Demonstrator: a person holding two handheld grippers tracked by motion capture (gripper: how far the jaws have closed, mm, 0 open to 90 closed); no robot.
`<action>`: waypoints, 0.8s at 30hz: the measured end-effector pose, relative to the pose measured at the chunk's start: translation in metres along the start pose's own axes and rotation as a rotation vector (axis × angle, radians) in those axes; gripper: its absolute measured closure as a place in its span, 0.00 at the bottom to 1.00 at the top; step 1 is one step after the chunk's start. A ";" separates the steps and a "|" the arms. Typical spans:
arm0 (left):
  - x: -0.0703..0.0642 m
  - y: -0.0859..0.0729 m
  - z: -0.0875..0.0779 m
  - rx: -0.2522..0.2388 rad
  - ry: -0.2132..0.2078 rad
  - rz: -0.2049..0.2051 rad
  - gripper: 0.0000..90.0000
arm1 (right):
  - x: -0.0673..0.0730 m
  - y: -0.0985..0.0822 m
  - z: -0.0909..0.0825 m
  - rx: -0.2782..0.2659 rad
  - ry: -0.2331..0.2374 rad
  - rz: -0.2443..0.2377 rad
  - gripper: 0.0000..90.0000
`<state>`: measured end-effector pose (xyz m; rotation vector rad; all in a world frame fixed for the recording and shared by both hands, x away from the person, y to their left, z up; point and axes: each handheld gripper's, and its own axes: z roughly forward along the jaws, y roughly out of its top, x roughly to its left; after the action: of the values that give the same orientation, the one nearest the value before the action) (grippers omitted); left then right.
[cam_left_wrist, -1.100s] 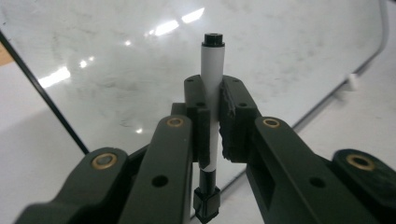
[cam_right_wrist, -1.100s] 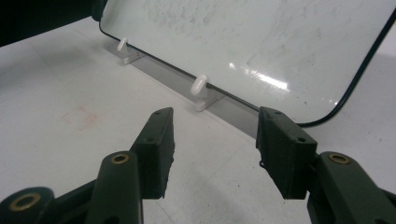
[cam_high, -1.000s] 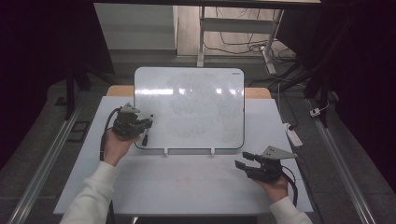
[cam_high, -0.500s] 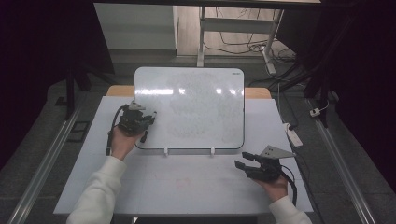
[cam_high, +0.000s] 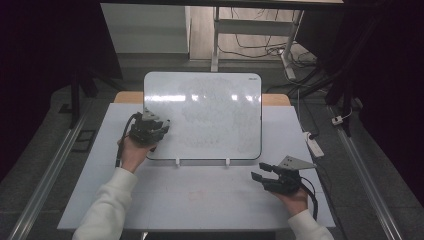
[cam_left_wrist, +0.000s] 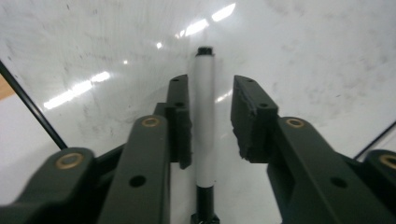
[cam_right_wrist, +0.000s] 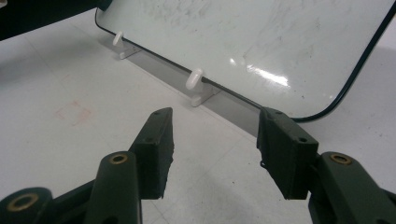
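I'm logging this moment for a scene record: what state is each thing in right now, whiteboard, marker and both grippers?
Whiteboard: propped tilted on two white feet, surface smudged with faint wiped marks.
Marker: between the left gripper's jaws, tip toward the board; a gap shows at one jaw.
Left gripper: at the board's left edge; grip on the marker unclear.
Right gripper: open, holding nothing, over the table.

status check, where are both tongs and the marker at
Left tongs over whiteboard, marker between the jaws, gap on one side. Right tongs open, empty, above table. Nothing in the way.
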<state>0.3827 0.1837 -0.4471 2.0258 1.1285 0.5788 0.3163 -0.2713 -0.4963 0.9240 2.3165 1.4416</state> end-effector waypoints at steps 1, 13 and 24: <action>-0.001 0.000 -0.003 -0.012 -0.004 0.000 0.70 | 0.000 0.000 0.000 0.000 -0.001 -0.001 0.50; -0.014 -0.023 -0.043 -0.085 -0.121 0.011 0.38 | -0.002 0.000 -0.002 0.000 -0.038 -0.067 0.44; -0.024 -0.072 -0.068 -0.072 -0.190 -0.031 0.28 | -0.008 -0.002 -0.006 -0.004 -0.081 -0.098 0.40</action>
<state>0.2870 0.2140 -0.4609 1.9530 1.0096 0.3957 0.3182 -0.2811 -0.4960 0.8400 2.2661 1.3440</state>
